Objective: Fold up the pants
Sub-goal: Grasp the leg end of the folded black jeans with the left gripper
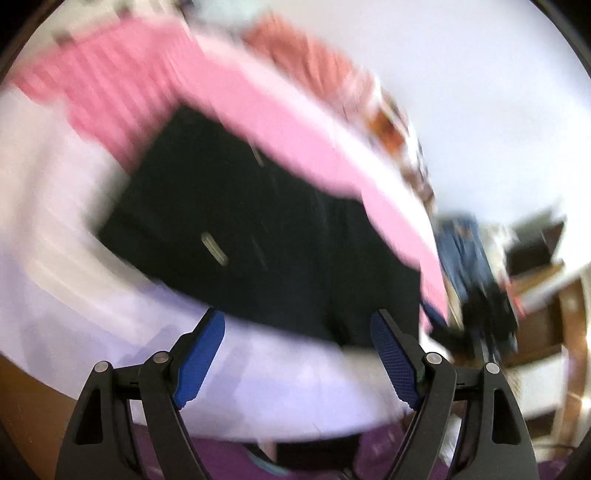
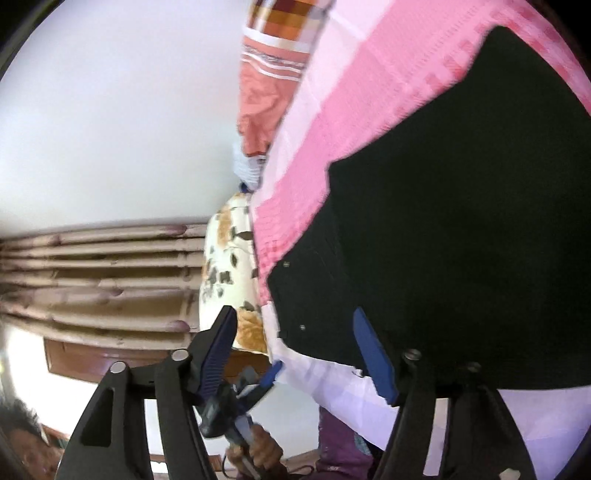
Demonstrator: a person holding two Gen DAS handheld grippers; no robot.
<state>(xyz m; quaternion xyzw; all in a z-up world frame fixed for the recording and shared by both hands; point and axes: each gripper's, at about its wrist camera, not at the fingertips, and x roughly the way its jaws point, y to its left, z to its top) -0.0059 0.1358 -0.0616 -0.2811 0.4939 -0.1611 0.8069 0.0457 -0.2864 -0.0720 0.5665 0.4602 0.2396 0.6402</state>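
Left claw [image 1: 297, 354] stood apart, blue pads [image 1: 201, 360] wide, nothing between them; it hung over the pale near edge of the bed [image 1: 258, 387]. Just past the tips lay the pants [image 1: 258, 229], black, flat on the bed, a small pale tag visible on the cloth, view heavily blurred. Beyond the pants ran a pink checked sheet [image 1: 258, 110], then an orange pillow [image 1: 314, 59] against the white wall [image 1: 480, 92]. Off the bed's right side, blue and dark clothes [image 1: 469, 251] were blurred, heap or hanging unclear. Right claw [image 2: 295, 350] also stood apart, nothing clamped; one pad sat in front of the pants' edge, contact unclear. In the right wrist view the camera was rolled hard: the pants [image 2: 461, 221] filled the right half, on the pink sheet [image 2: 369, 92]. Near the bottom a hand [image 2: 264, 452] held the other claw's handle, beside a purple garment [image 2: 340, 443]. Further out were a floral pillow [image 2: 229, 269], the orange pillow [image 2: 258, 96], a striped cloth [image 2: 284, 22], and a curtain [image 2: 103, 277] on the wall [image 2: 110, 110].
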